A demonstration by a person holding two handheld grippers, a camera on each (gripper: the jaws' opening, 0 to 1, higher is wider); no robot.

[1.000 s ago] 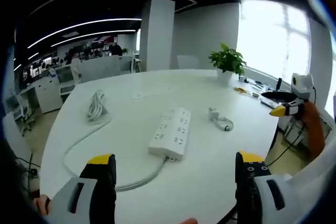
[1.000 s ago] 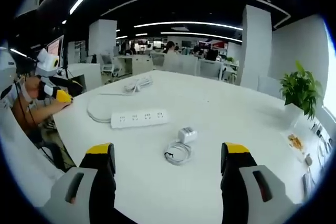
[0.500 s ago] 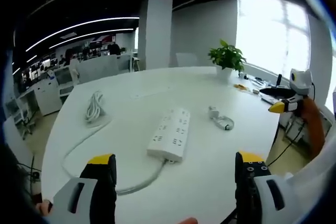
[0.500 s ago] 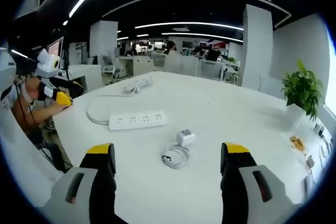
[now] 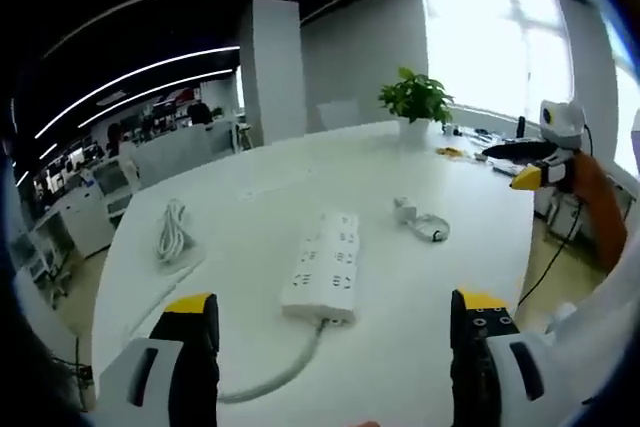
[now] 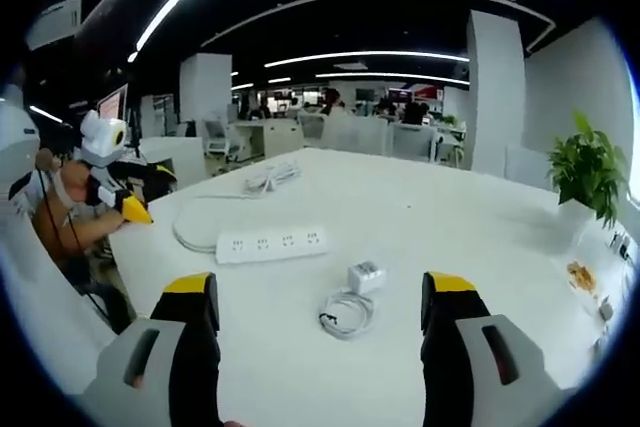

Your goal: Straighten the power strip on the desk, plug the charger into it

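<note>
A white power strip [image 5: 327, 266] lies on the round white desk [image 5: 250, 197], its thick cable [image 5: 285, 372] curling off to a coiled bundle [image 5: 170, 230]. Beyond it, to the right, sits the white charger [image 5: 405, 211] with its looped cord [image 5: 432, 232]. My left gripper [image 5: 335, 332] hangs open in front of the strip, jaws wide apart and empty. In the right gripper view the strip [image 6: 272, 244] lies crosswise, with the charger [image 6: 365, 276] and its cord [image 6: 347, 311] nearer. My right gripper [image 6: 320, 319] is open above the desk. The other gripper's yellow tip [image 6: 132, 209] shows at the left.
A potted plant [image 5: 413, 104] stands at the desk's far edge, with small items [image 5: 455, 150] near it. The right gripper's yellow tip [image 5: 527, 178] shows at the right, off the desk. Office desks, chairs and a pillar [image 5: 272, 72] fill the background.
Both views have shifted slightly as the hands moved. The power strip now points more straight away from the left gripper. Nothing on the desk has been touched.
</note>
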